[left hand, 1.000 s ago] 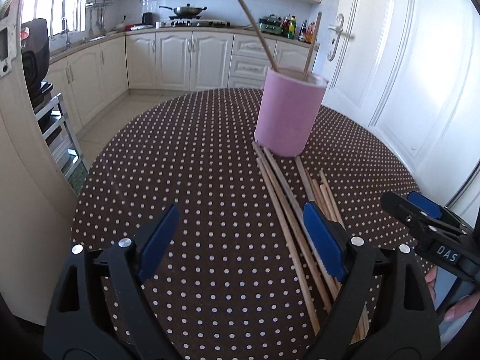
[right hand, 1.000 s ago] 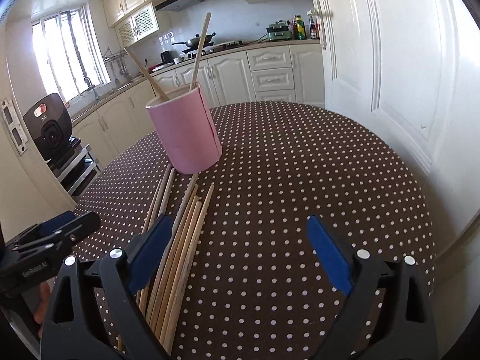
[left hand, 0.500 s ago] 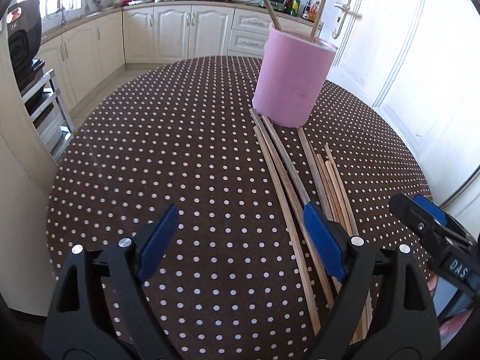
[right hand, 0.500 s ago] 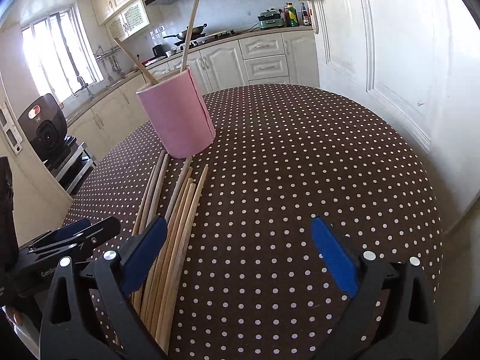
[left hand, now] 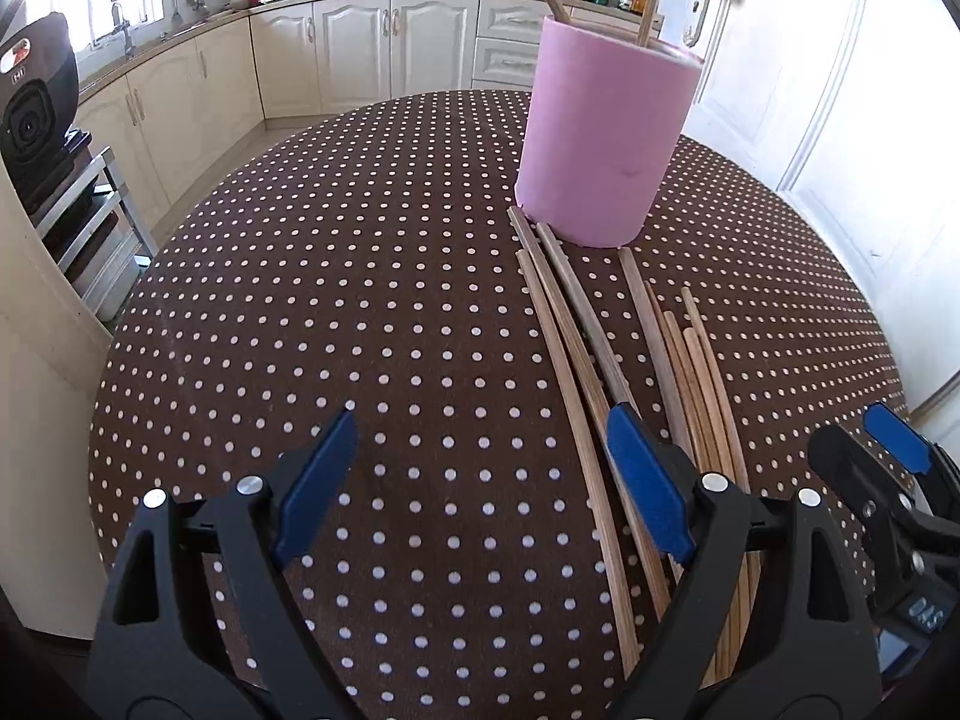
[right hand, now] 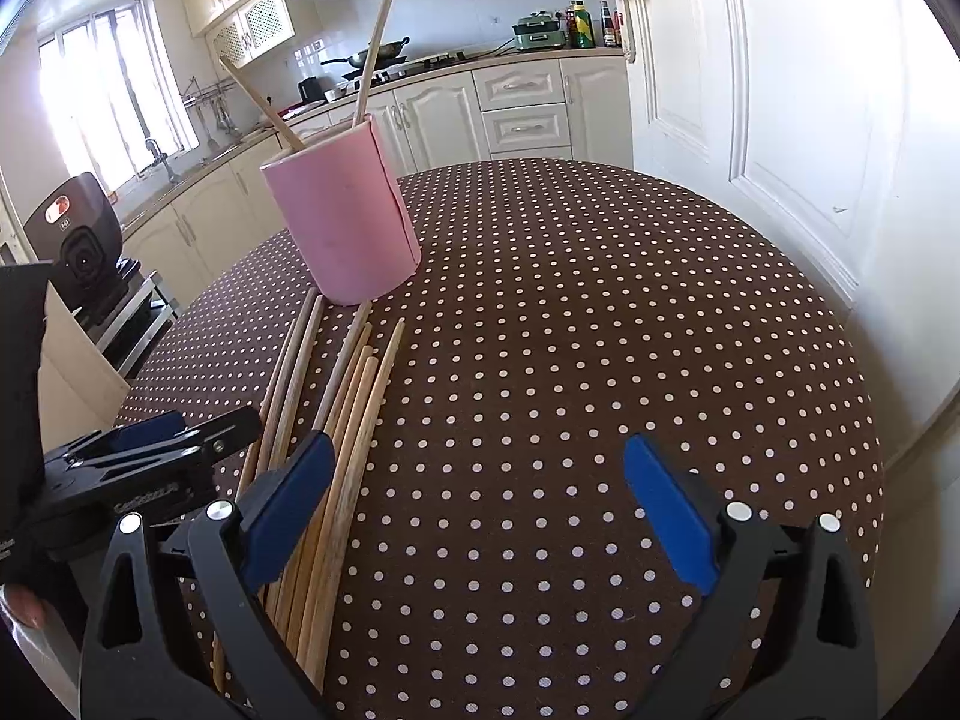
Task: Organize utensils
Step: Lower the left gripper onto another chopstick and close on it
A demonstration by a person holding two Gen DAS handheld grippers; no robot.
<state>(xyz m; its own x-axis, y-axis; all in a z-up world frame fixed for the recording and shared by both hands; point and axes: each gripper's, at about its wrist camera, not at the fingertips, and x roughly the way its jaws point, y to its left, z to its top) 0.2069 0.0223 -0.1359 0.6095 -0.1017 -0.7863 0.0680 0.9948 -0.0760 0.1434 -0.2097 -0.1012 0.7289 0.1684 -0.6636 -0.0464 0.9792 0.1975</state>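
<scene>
So far only two chopsticks point(right hand: 366, 54) stand in the pink cup point(right hand: 345, 222); the rest point(left hand: 600, 360) lie on the surface point(left hand: 360, 300). Left tongs point(left hand: 480, 474) and right tongs point(right hand: 480, 498) gape, released and empty.

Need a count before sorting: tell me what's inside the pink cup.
Two wooden chopsticks stick out of the pink cup, leaning apart. Its wall hides their lower ends and anything else inside.
</scene>
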